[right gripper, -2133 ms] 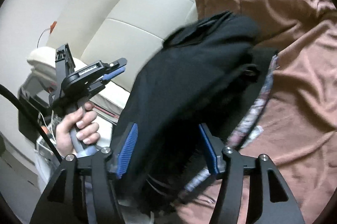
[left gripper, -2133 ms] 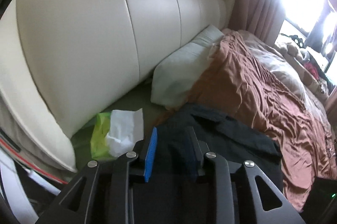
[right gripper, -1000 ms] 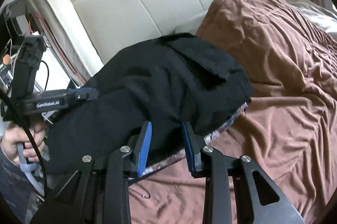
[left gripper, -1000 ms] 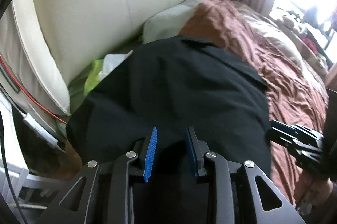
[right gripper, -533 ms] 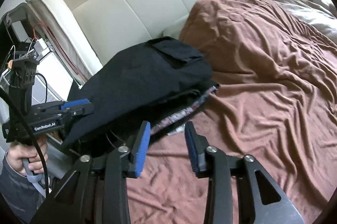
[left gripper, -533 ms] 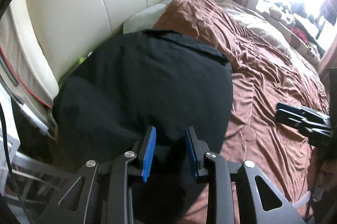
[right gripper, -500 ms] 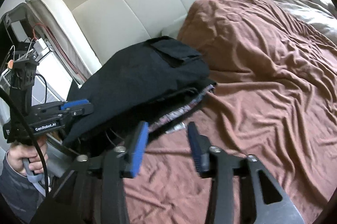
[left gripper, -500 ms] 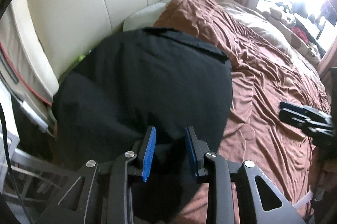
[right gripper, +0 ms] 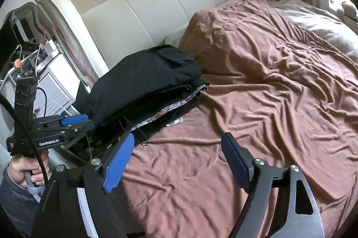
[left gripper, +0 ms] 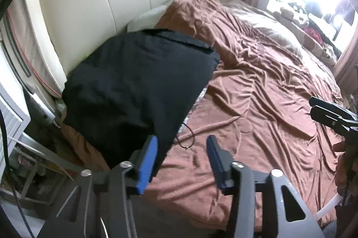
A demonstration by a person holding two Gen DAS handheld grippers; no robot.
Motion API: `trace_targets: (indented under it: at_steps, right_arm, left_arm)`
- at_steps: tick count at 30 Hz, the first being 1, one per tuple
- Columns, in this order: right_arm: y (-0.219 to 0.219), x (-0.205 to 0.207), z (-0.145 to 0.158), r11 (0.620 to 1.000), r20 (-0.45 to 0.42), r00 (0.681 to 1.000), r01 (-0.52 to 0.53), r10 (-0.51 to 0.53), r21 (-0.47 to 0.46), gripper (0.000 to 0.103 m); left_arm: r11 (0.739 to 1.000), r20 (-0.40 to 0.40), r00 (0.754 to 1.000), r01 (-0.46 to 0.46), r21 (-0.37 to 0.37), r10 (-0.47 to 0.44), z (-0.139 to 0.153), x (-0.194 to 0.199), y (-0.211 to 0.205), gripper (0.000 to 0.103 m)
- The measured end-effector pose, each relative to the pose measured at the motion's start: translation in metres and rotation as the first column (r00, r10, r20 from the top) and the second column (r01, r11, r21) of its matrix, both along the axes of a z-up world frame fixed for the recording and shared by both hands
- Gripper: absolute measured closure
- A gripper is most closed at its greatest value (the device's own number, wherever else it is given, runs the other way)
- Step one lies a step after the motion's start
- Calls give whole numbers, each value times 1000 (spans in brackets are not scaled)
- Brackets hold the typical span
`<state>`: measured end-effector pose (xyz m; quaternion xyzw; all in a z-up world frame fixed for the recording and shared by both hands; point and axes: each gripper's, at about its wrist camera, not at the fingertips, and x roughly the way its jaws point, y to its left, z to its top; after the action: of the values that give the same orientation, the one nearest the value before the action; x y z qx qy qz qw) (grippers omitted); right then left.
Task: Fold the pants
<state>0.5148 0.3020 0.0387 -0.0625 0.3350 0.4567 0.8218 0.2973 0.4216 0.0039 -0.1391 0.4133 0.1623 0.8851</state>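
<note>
1. the folded black cloth pants [left gripper: 138, 83] now lie released in a stack at the bed's head corner, against the cream padded headboard [left gripper: 94, 5].
2. left claw [left gripper: 181, 159] and right claw [right gripper: 176, 159] are both opening, empty, drawn back over the rumpled brown bedspread [right gripper: 257, 103]; the fold looks finished.

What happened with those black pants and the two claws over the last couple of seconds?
Both grippers let go of the black pants: they were carried to the bed's head end, laid folded by the headboard, and released. The left gripper and right gripper are opening, nothing between them. The brown blanket stayed put.
</note>
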Motion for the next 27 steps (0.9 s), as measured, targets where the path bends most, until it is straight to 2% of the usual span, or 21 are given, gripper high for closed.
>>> trace_targets:
  at_steps: [2, 4, 5, 7, 8, 16, 27]
  right_arm:
    - [-13, -10, 7, 1000, 28, 1000, 11, -11, -5, 21]
    - [-24, -20, 13, 1000, 63, 998, 23, -22, -15, 19]
    - [-29, -25, 15, 999, 75, 997, 30, -28, -17, 17]
    - [-41, -36, 20, 998, 97, 994, 56, -54, -21, 3]
    - [-48, -40, 22, 998, 103, 993, 67, -65, -20, 0]
    - [-107, -73, 37, 991, 120, 984, 133, -134, 12, 0]
    - [-176, -123, 46, 984, 132, 975, 176, -178, 30, 0]
  left_arm:
    - [1000, 27, 1000, 2, -4, -2, 6, -6, -9, 38]
    - [1000, 45, 999, -2, 13, 1, 10, -10, -19, 15]
    - [1000, 62, 998, -7, 23, 6, 12, -12, -25, 11]
    - [999, 94, 995, -18, 32, 15, 14, -17, -38, 3]
    - [999, 102, 995, -15, 30, 12, 14, -18, -44, 3]
    - [999, 142, 989, 22, 47, -28, 15, -33, -96, 1]
    - [993, 195, 976, 87, 80, -102, 37, -69, -162, 1]
